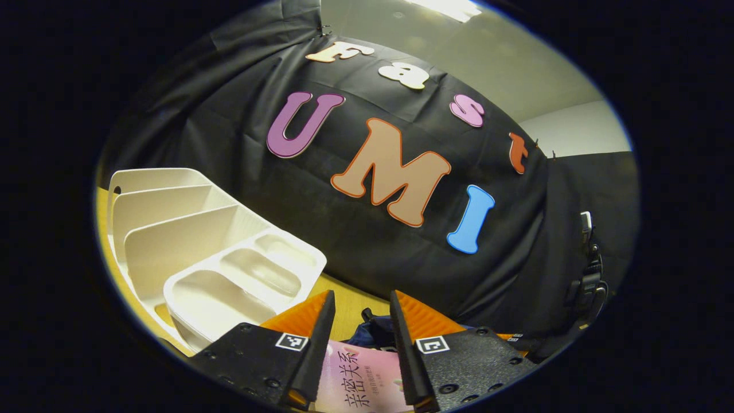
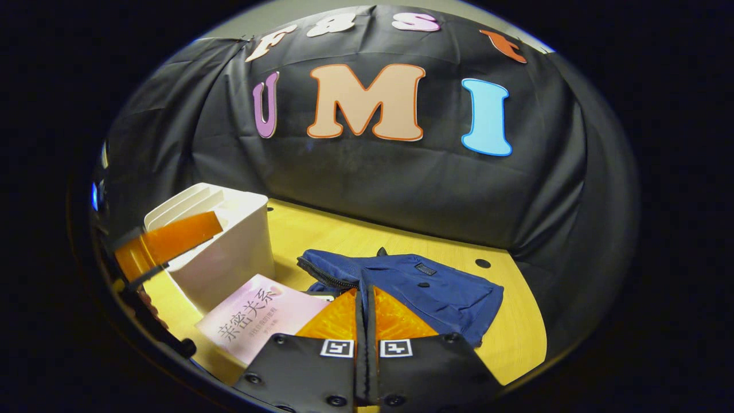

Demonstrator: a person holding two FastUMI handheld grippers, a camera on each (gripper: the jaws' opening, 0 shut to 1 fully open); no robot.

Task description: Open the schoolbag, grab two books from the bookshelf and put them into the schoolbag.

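Observation:
The dark blue schoolbag [image 2: 424,287] lies flat on the wooden table [image 2: 516,327], its zipped mouth facing left. My right gripper [image 2: 362,295] is shut, its tips pinching the upper lip of that mouth. A pink book [image 2: 258,318] lies cover up on the table, one corner at the bag's mouth. In the left gripper view the same pink book [image 1: 355,378] shows below my left gripper [image 1: 362,298], which hangs open above it without touching. A bit of the bag [image 1: 373,332] peeks between its fingers. One orange finger of the left gripper [image 2: 166,241] shows beside the shelf.
The white bookshelf [image 1: 189,241] stands at the table's left, its slots and front trays bare; it also shows as a white box [image 2: 229,252] behind the book. A black clamp-like device [image 1: 588,275] hangs at the far right. A small hole [image 2: 483,263] marks the tabletop beyond the bag.

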